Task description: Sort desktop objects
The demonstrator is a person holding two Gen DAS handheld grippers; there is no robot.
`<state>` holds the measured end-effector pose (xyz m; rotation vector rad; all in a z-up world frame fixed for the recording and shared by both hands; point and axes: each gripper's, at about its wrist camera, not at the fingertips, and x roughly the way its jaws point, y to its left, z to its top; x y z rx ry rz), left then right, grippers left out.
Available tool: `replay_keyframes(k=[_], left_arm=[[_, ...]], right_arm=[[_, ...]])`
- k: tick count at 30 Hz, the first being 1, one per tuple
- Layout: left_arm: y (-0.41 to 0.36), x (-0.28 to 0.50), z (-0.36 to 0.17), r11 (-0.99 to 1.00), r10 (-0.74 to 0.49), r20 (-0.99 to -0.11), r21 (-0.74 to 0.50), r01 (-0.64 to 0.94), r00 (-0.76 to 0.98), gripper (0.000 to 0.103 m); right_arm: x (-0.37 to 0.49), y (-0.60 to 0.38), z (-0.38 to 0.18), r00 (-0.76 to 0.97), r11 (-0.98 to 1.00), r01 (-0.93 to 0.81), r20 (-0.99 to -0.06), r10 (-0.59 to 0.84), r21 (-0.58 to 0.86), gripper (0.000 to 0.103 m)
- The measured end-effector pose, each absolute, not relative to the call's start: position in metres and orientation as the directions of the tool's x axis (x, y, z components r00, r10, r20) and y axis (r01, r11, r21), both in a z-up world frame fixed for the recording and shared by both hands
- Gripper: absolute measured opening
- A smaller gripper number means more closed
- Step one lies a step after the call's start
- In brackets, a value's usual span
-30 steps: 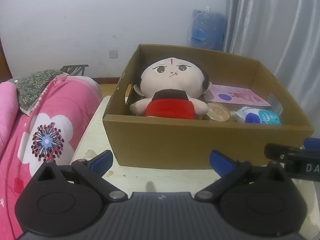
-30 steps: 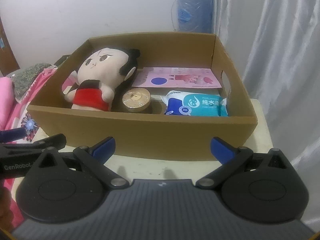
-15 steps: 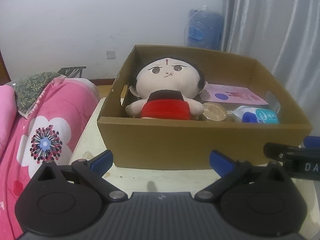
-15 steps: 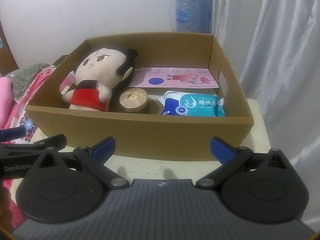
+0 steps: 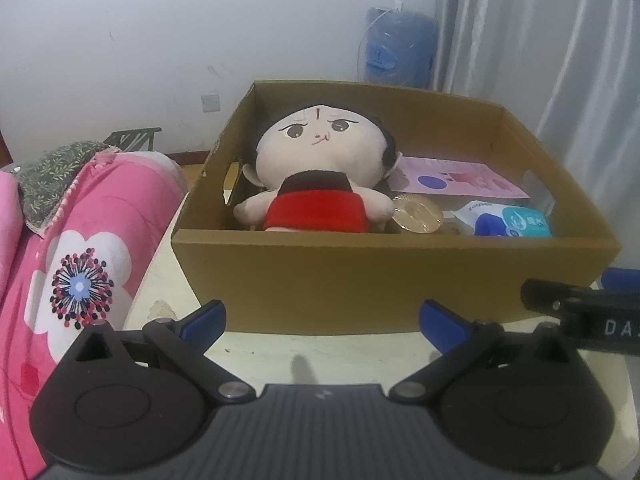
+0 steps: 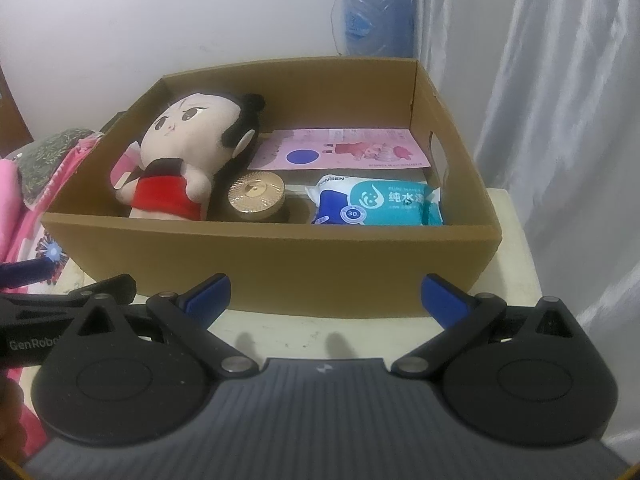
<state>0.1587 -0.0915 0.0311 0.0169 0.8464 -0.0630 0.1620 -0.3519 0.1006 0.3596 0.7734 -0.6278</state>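
Note:
A brown cardboard box [image 5: 380,280] [image 6: 280,264] stands on a cream table. Inside it sit a plush doll in red [image 5: 320,176] [image 6: 188,152], a gold-lidded jar [image 5: 418,213] [image 6: 256,196], a blue pack of wet wipes [image 5: 508,222] [image 6: 380,204] and a pink card [image 5: 460,178] [image 6: 344,154]. My left gripper [image 5: 322,316] is open and empty, just in front of the box's near wall. My right gripper [image 6: 326,294] is open and empty, also in front of the near wall. Each gripper's side shows at the edge of the other's view.
A pink flowered quilt [image 5: 80,248] lies left of the table. A blue water jug [image 5: 400,52] [image 6: 376,16] stands behind the box by the white wall. Grey curtains [image 6: 560,120] hang on the right. The table edge [image 6: 524,248] runs close to the box's right side.
Both grippers have drawn back and risen slightly; the box looks a little smaller and lower in both views. Both stay open and empty.

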Motion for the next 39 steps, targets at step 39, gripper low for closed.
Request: replay_keyframes(k=[39], left_arm=[[-0.104,0.172,0.021,0.997,-0.043,-0.775,0.008,0.078,0.63,0.103]], right_arm=[[0.166,-0.366,0.09,0.53,0.744,0.662,-0.762,-0.372,0.096,0.102]])
